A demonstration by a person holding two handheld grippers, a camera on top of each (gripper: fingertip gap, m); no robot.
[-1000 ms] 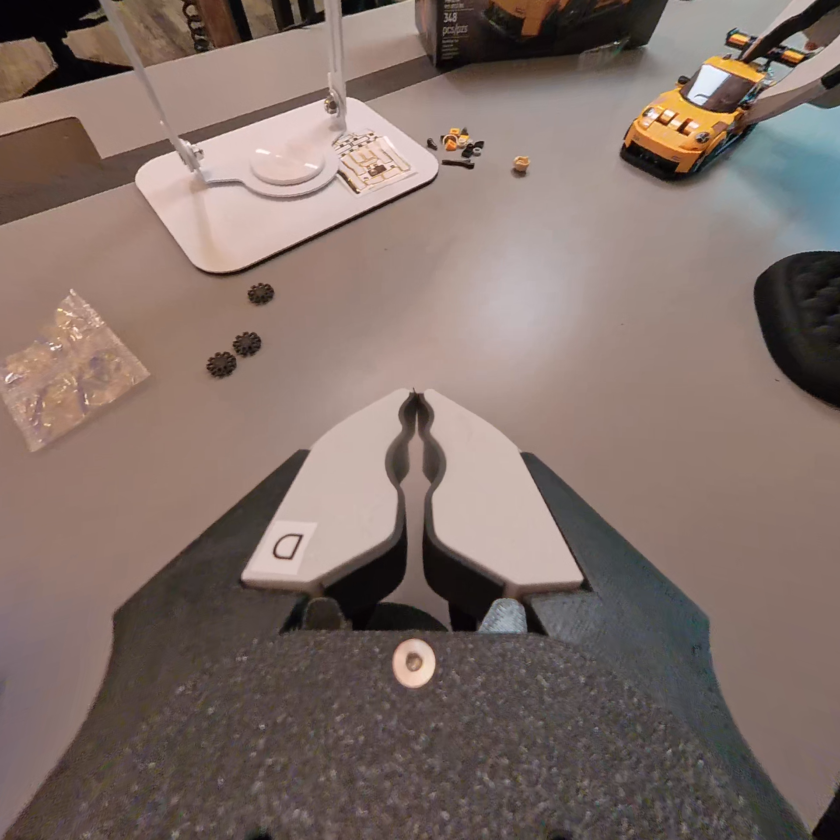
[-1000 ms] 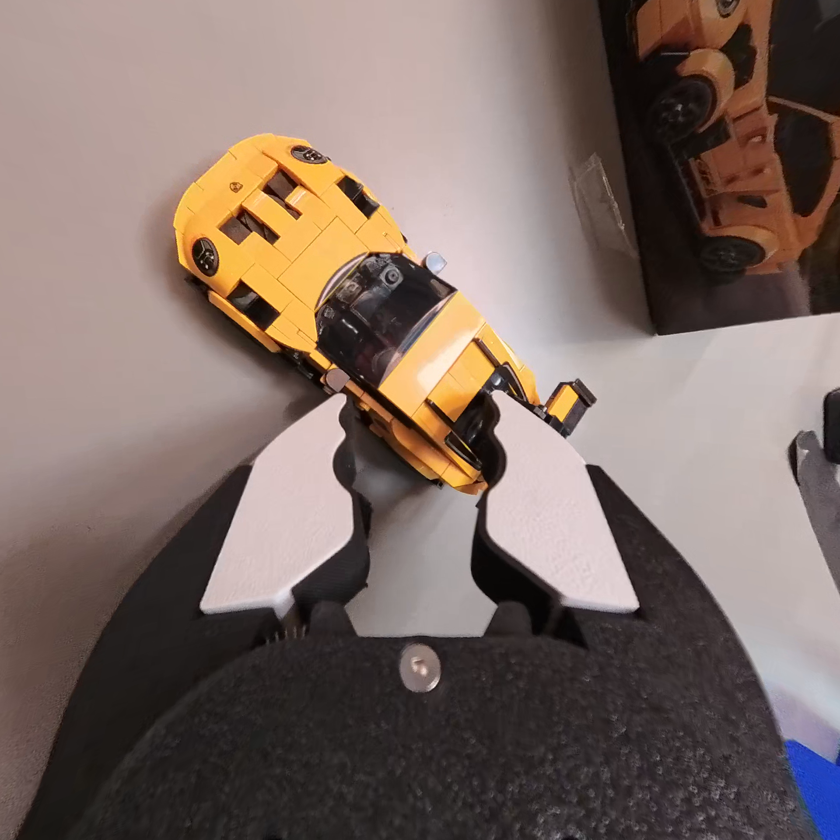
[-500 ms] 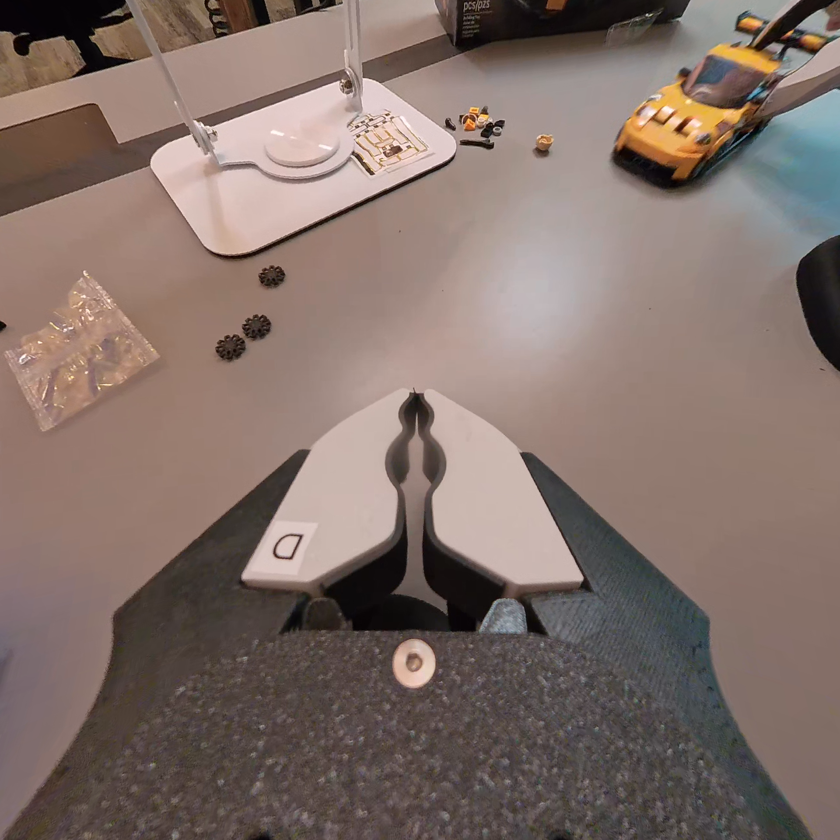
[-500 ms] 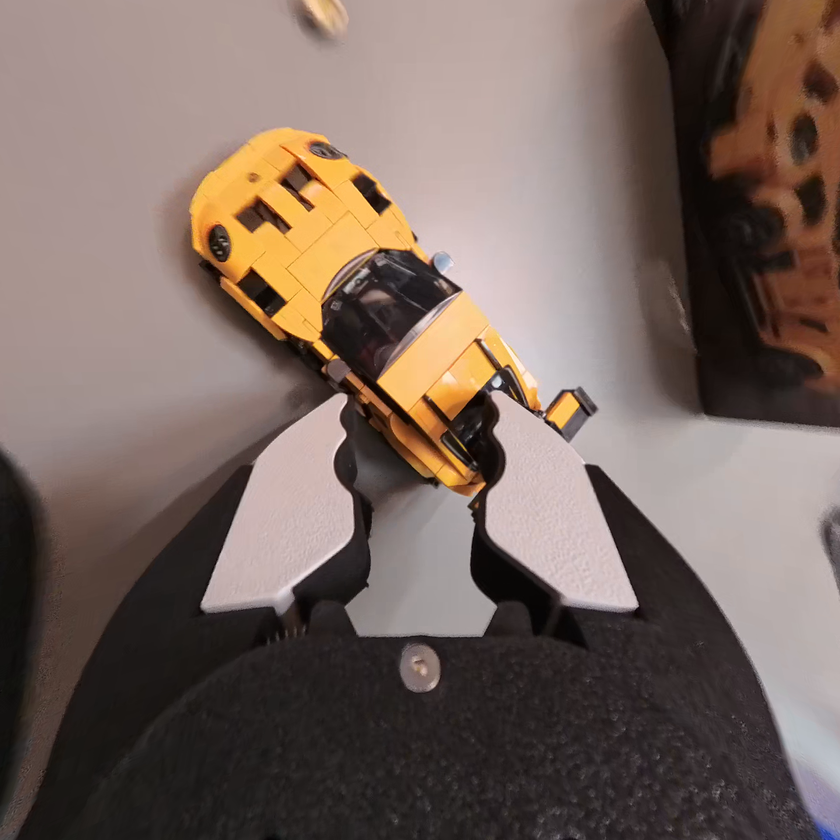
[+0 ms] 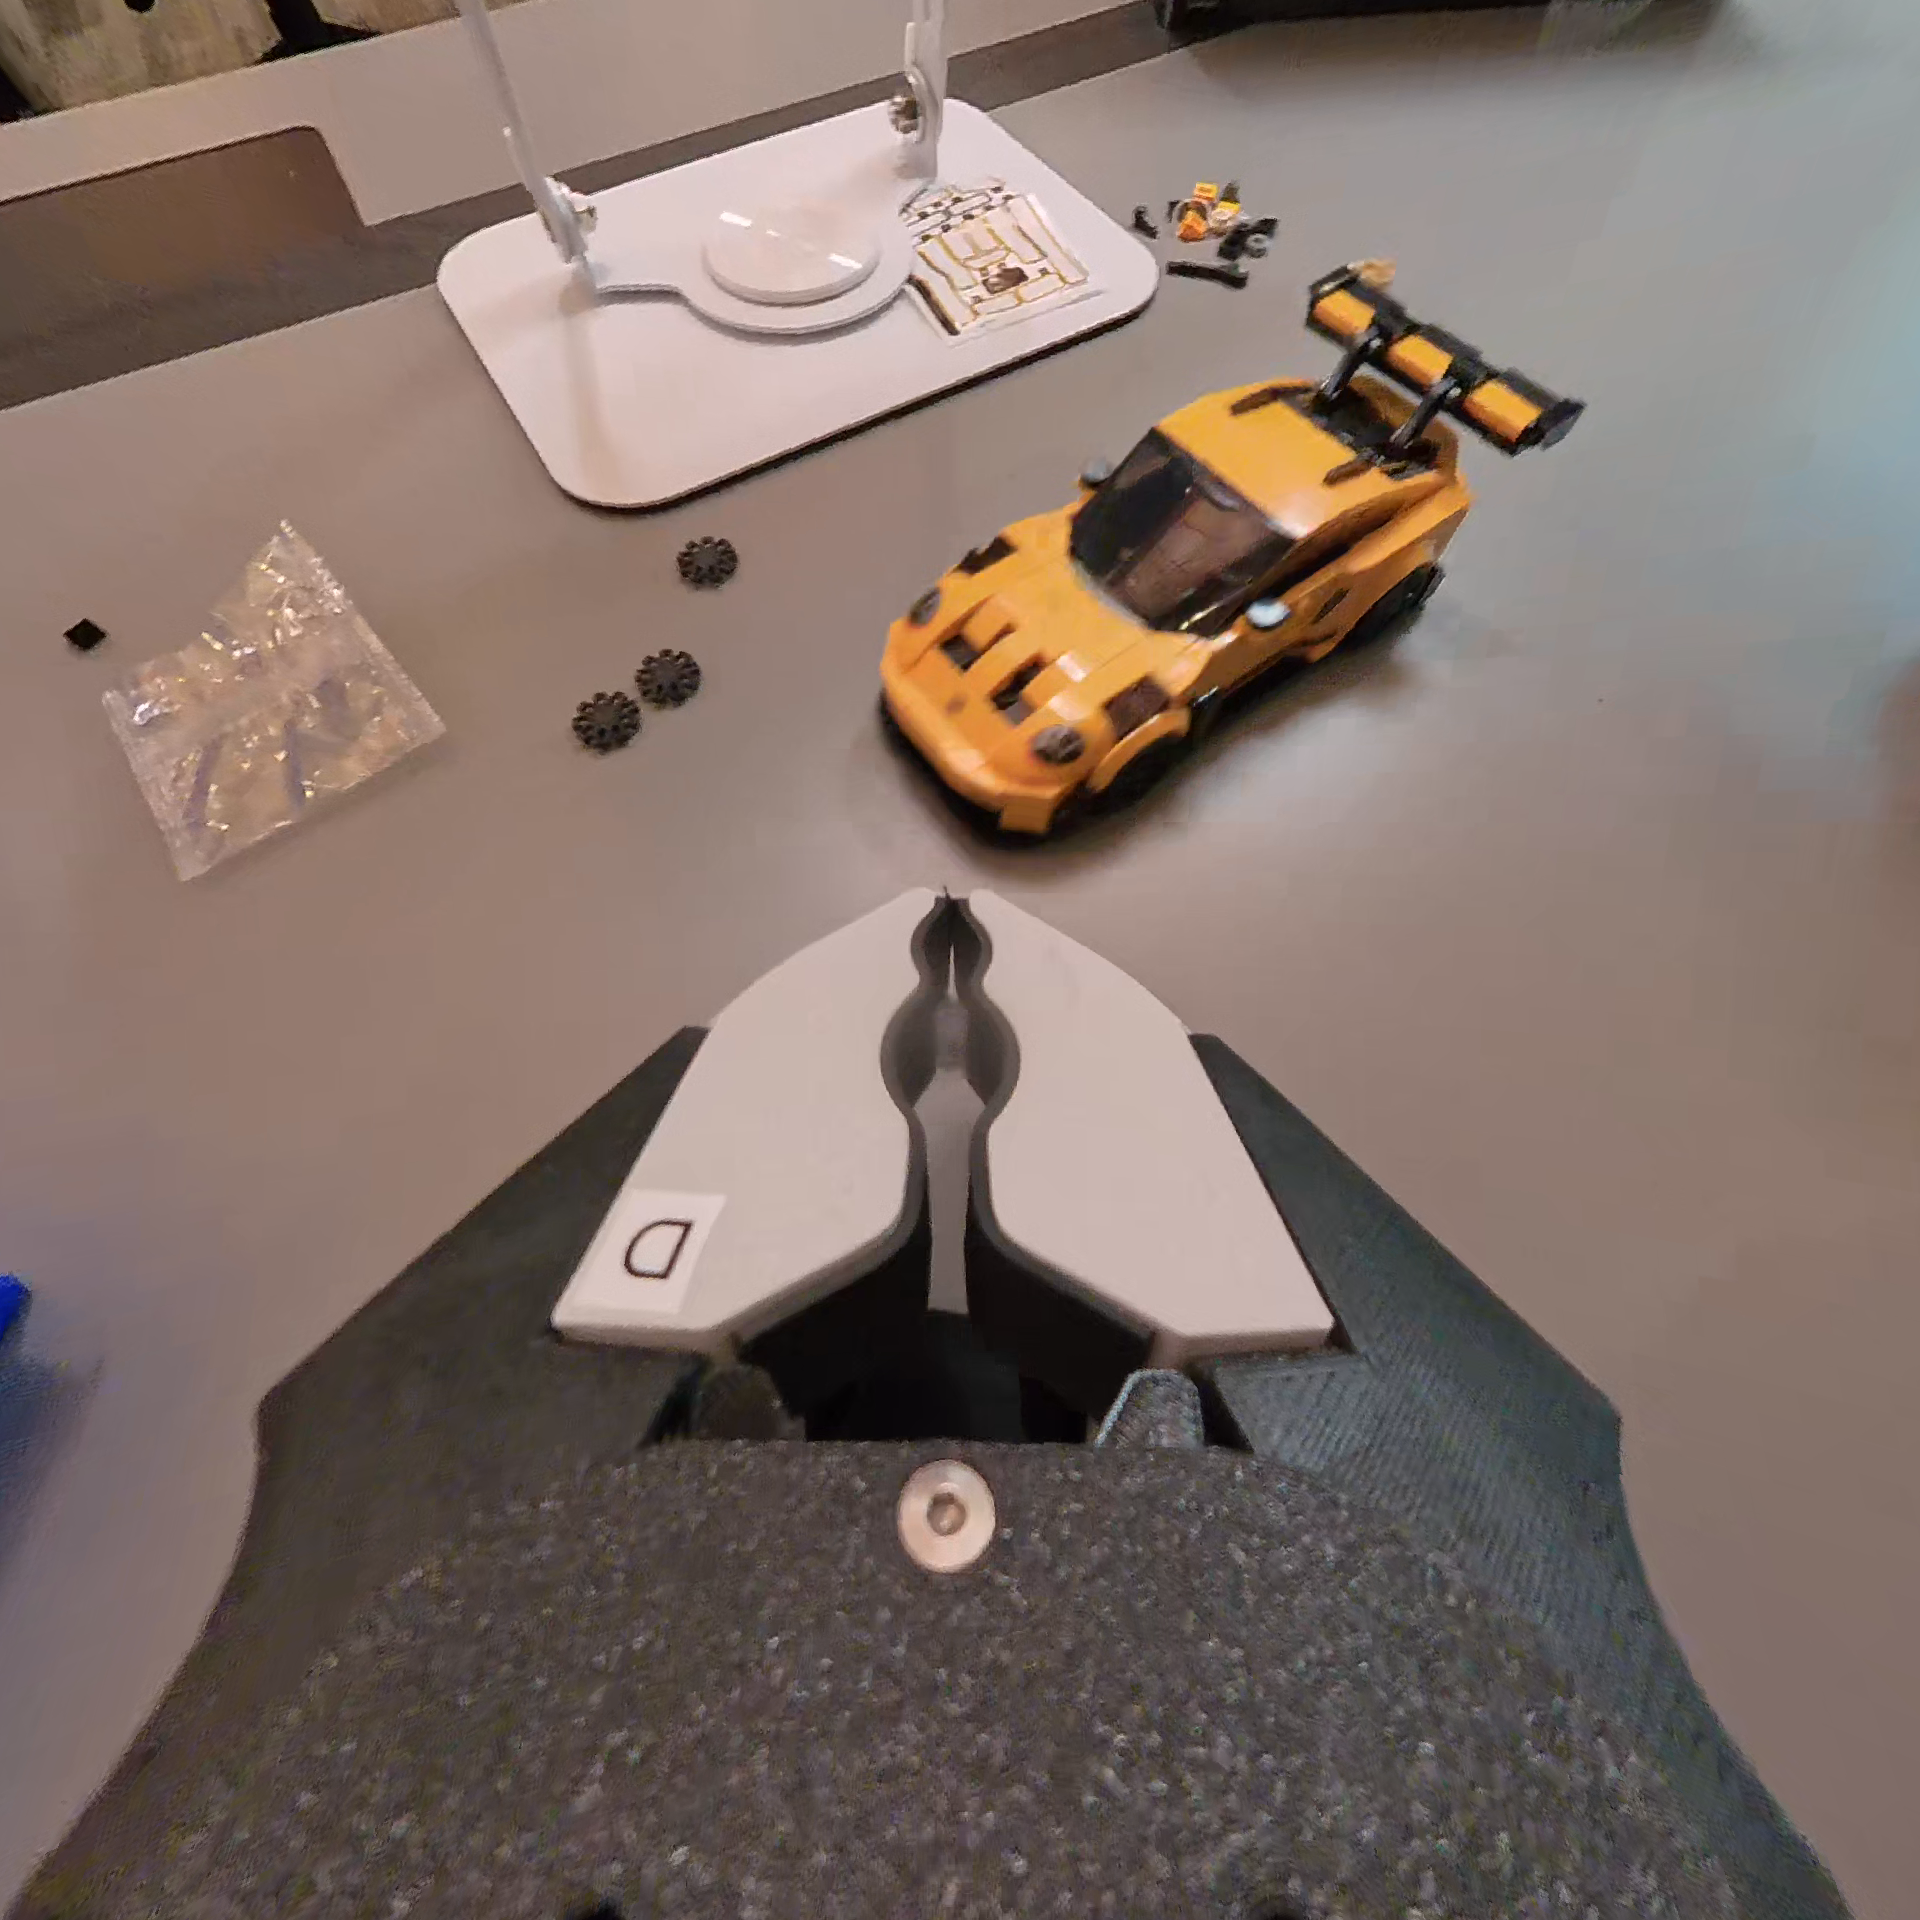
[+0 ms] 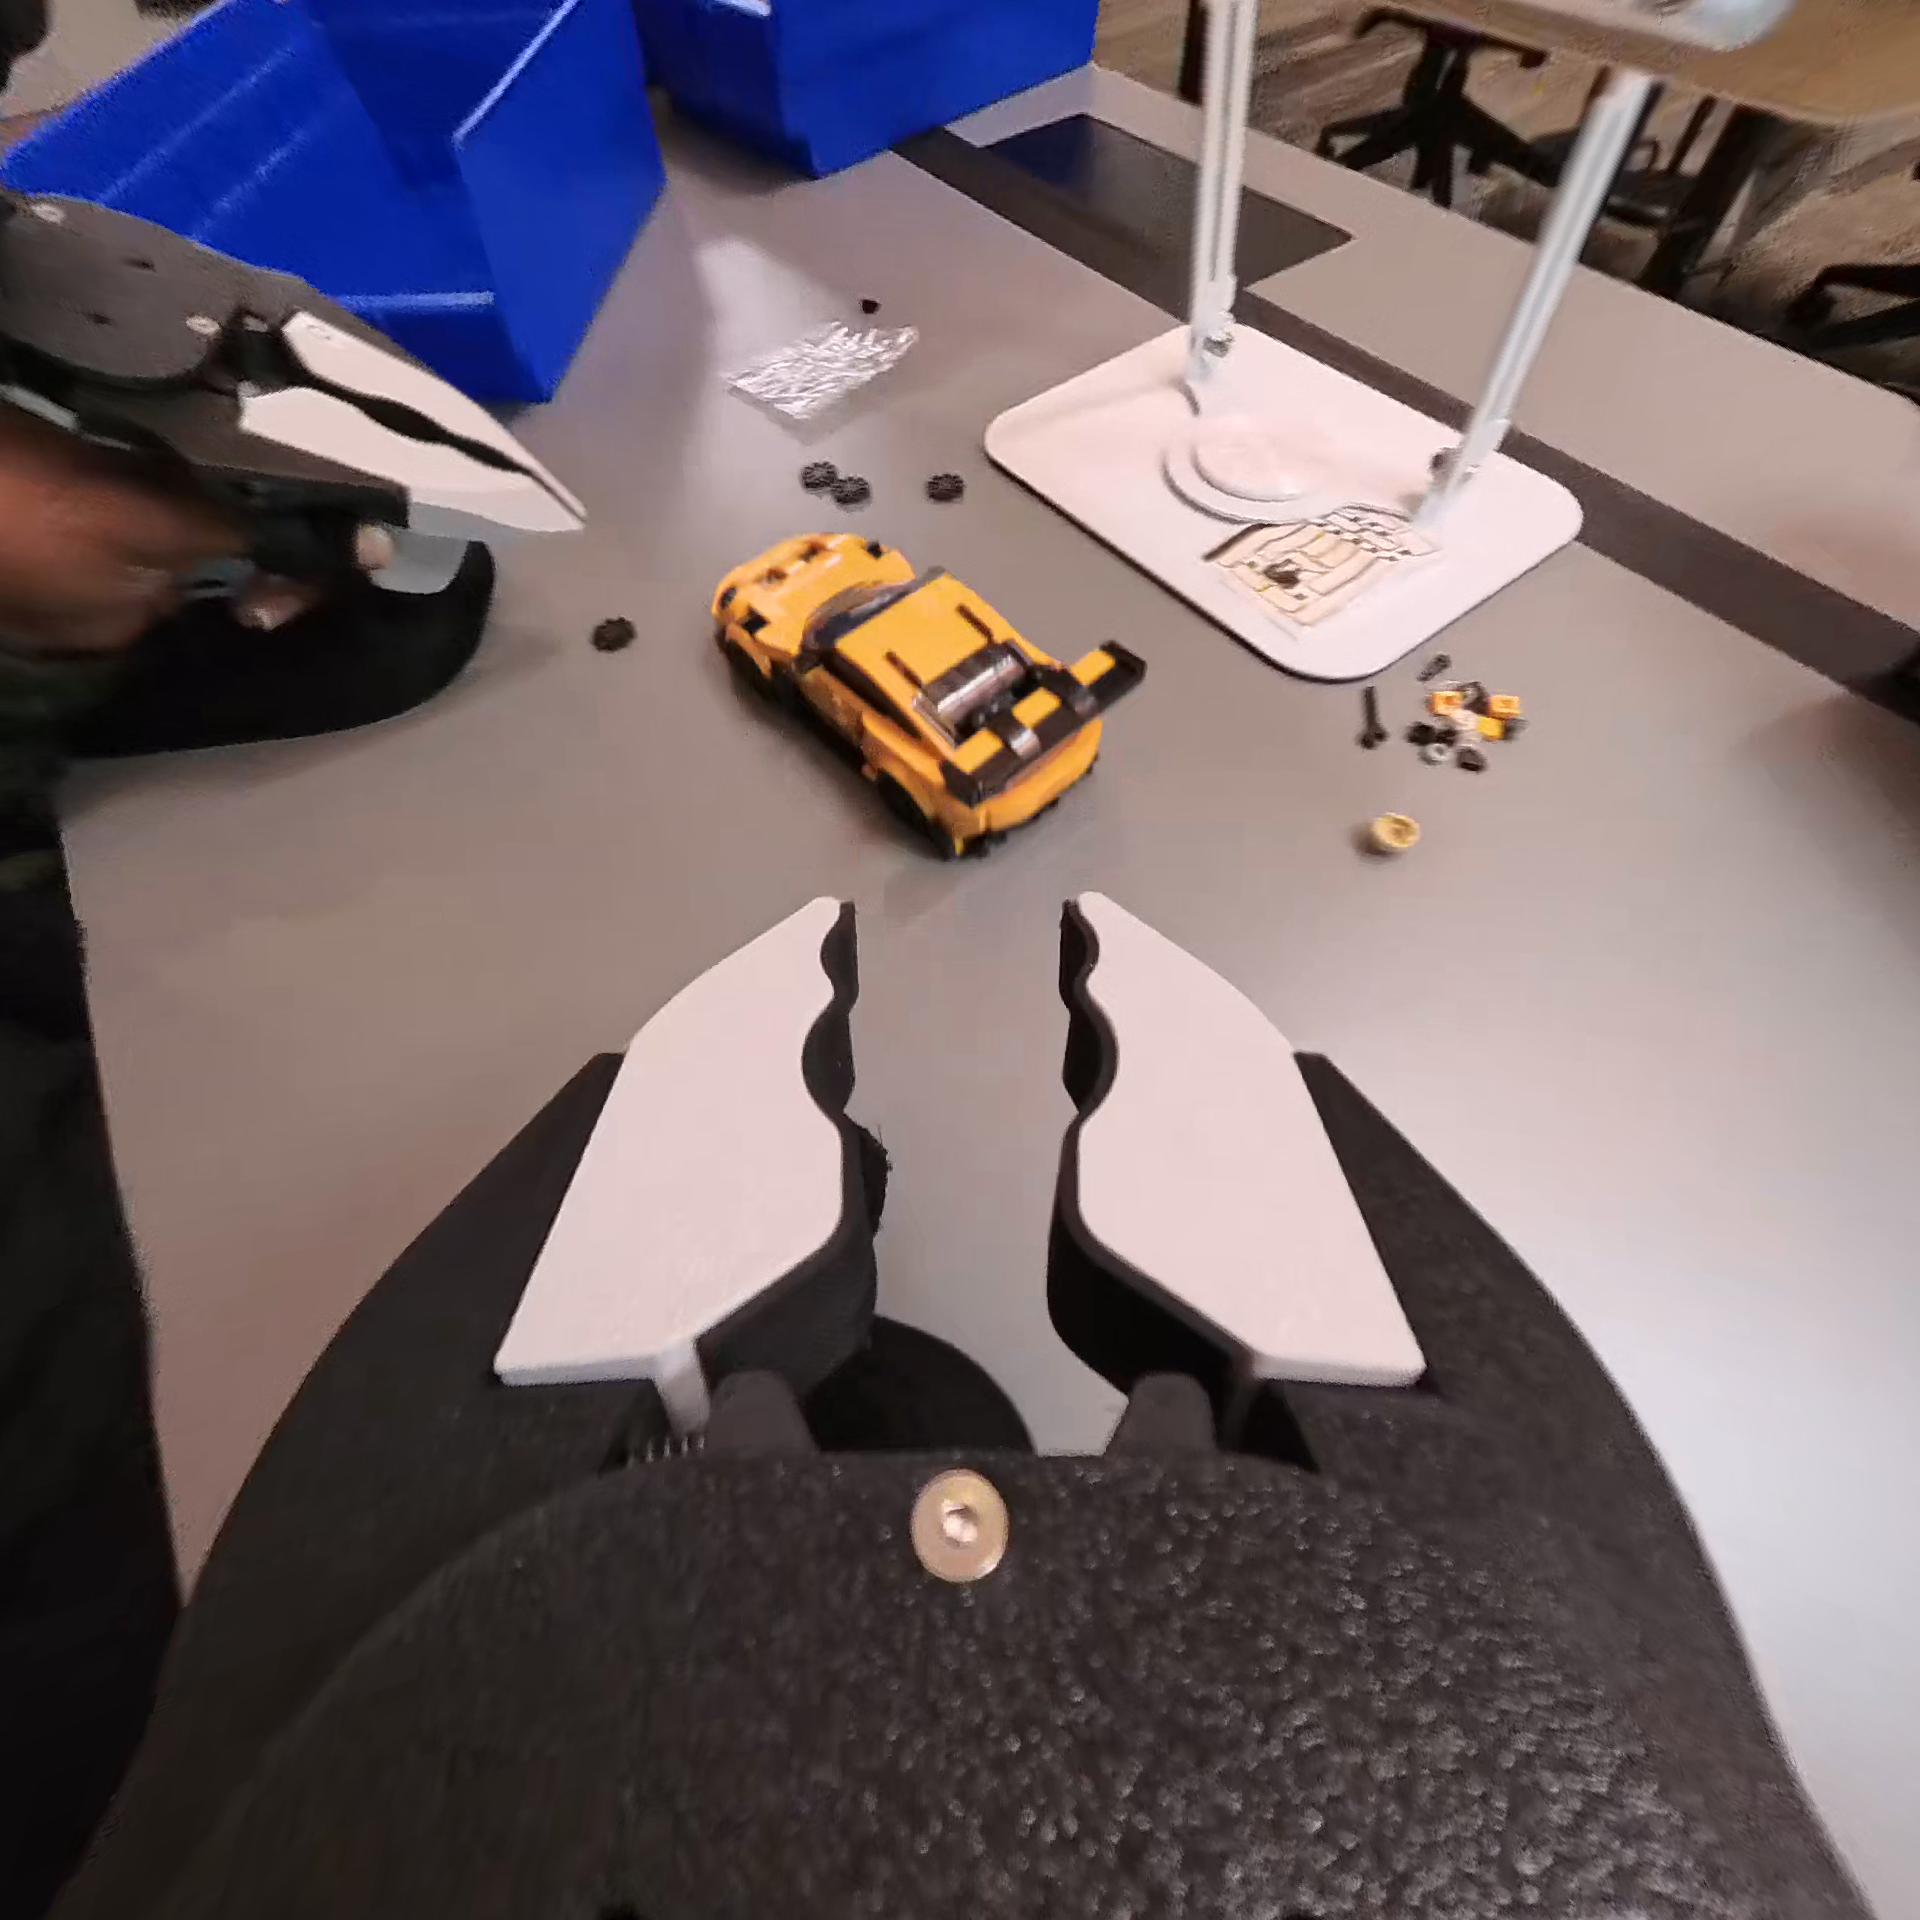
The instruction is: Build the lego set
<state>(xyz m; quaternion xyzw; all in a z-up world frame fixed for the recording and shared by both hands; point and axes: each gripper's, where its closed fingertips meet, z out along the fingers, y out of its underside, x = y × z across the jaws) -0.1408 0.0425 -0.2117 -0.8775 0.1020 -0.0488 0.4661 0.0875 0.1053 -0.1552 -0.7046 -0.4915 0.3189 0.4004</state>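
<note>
The yellow lego car (image 5: 1174,613) stands on the grey table with its black and yellow rear wing up; it also shows in the right wrist view (image 6: 914,686). My left gripper (image 5: 948,902) is shut and empty, just short of the car's nose; it also shows in the right wrist view (image 6: 561,514) at the left. My right gripper (image 6: 958,914) is open and empty, a short way behind the car's rear. Three black wheel hubs (image 5: 665,677) (image 6: 847,486) lie left of the car. A fourth hub (image 6: 612,633) lies by the car's nose. A pile of small loose parts (image 5: 1210,223) (image 6: 1460,717) lies farther off.
A white lamp base (image 5: 790,343) (image 6: 1288,488) with a sticker sheet (image 5: 992,255) stands behind the car. A clear plastic bag (image 5: 260,696) (image 6: 821,364) lies to the left. Blue bins (image 6: 395,177) stand at the table's far side. A tan round piece (image 6: 1389,834) lies near the loose parts. About 25 cm separates my left fingertips from my right. My left gripper's tips are some 4 cm from the fourth hub (image 6: 612,633).
My right gripper has let go of the car's rear, opened and drawn back. The car now stands on the table in front of my left gripper, which stays shut.
</note>
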